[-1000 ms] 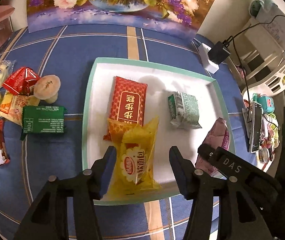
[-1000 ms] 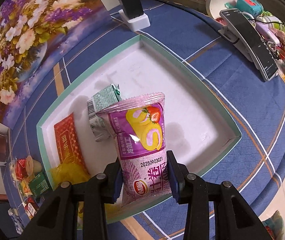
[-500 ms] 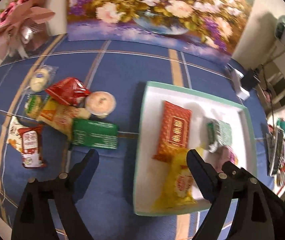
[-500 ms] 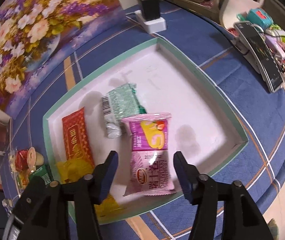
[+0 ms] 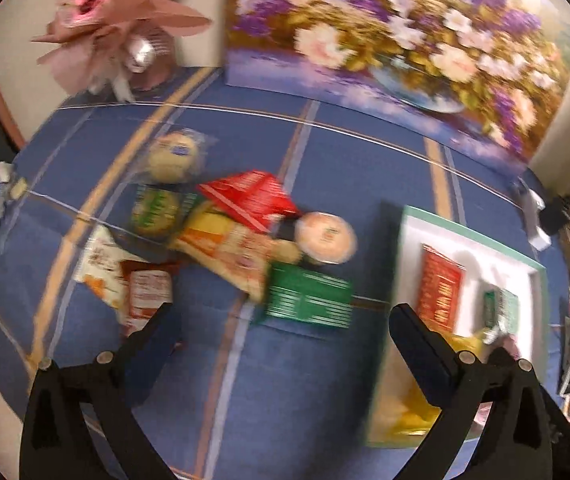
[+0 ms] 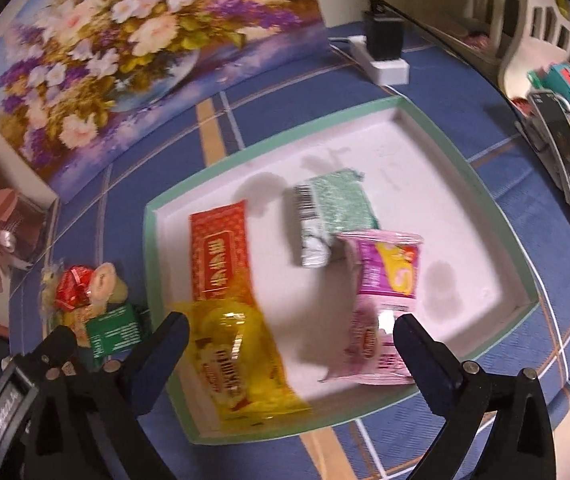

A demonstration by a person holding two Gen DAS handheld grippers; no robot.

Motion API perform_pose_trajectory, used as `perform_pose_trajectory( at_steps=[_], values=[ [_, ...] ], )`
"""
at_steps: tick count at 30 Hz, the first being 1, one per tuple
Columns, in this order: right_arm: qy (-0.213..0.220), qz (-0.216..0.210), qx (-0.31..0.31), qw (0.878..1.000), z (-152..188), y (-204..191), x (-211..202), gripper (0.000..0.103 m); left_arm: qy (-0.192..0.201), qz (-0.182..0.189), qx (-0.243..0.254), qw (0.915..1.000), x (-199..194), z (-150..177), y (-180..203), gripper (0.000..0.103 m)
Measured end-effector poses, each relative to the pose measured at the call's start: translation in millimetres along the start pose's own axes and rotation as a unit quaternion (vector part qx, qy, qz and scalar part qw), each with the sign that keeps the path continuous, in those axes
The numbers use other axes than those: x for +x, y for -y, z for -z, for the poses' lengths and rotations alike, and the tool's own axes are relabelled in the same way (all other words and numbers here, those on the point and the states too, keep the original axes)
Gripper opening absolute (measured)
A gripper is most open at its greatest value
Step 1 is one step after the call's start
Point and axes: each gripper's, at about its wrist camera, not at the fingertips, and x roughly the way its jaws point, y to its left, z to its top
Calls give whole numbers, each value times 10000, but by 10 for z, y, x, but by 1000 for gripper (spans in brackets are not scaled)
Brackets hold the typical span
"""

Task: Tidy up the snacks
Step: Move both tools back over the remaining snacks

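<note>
**Both grippers wide, four snacks in the tray**

My left gripper (image 5: 285, 336) hangs with jaws spread over the blurred loose pile, near the green packet (image 5: 309, 300). My right gripper (image 6: 291, 338) is spread too, empty, above the tray (image 6: 481, 196); the pink packet (image 6: 381, 300) lies inside, its lower end hidden behind a finger.

My left gripper (image 5: 285, 344) and right gripper (image 6: 291, 354) are black plastic, silver screws on angular fingers (image 6: 425, 352).
</note>
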Motion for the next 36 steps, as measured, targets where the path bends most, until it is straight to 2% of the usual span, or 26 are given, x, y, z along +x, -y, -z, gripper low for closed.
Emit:
perform_pose_trajectory(
  at_steps=[11,19,31,36],
  values=[
    [28,-605,-587,9964,127,-532,-46,103,-17,-438,-675,9968,-75,-121,-749,103],
    [-165,-969,-1260,9872,369,-1039,8,103,-42,-677,-1121,9914,-129,-147,-1239,103],
    [-381,-1191,-1463,9813,480,-1482,192,103,-210,-520,-1739,9832,-67,-146,-1781,103],
    [-508,-1288,-1529,9785,497,-1670,331,103,-488,-379,-1952,9788,124,-149,-1922,103]
  ],
)
